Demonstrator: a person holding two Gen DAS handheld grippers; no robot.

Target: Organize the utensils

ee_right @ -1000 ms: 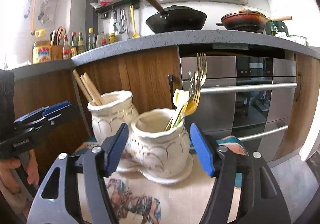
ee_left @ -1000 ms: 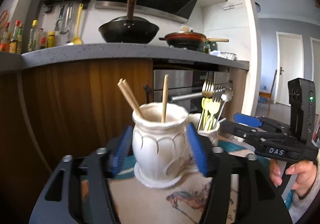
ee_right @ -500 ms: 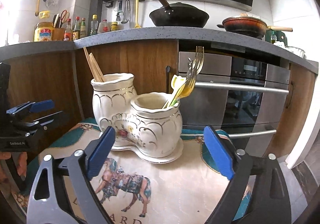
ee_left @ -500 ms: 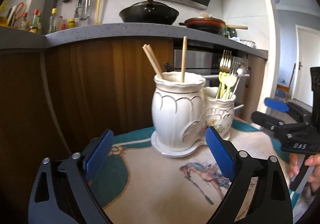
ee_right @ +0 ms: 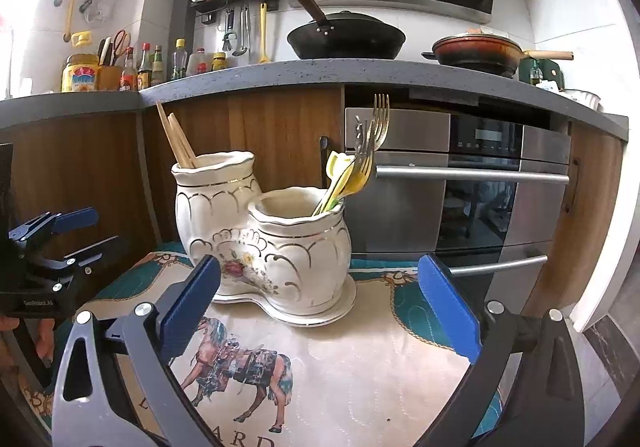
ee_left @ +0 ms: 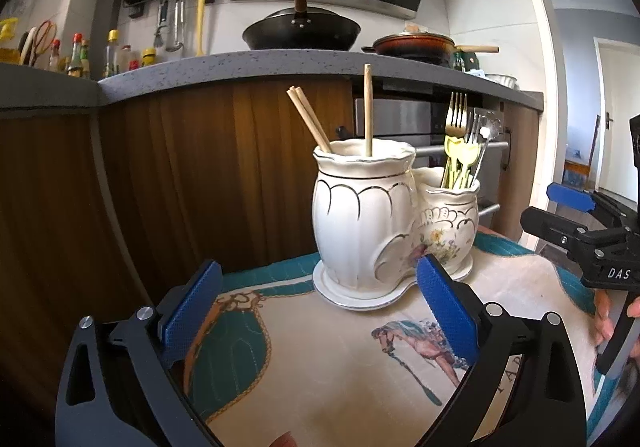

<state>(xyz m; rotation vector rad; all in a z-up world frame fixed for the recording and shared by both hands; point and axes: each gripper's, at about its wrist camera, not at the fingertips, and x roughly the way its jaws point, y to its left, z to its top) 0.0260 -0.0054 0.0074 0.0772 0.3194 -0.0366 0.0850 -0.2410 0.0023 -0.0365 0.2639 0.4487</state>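
Chopsticks (ee_left: 308, 119) lean in the taller pot of the white ceramic holder (ee_left: 362, 215), which stands on the patterned cloth (ee_left: 320, 359) ahead of me, its base touching the fabric. I see my left gripper (ee_left: 316, 307) with jaws that have just been opening, now spread wide; nothing sits between them, and the holder lies beyond the blue pads. Forks (ee_right: 370, 143) and yellow-handled pieces stand in the shorter pot on the right. My right gripper (ee_right: 318, 303) has likewise just been opening, jaws wide and empty, the holder just past its fingertips.
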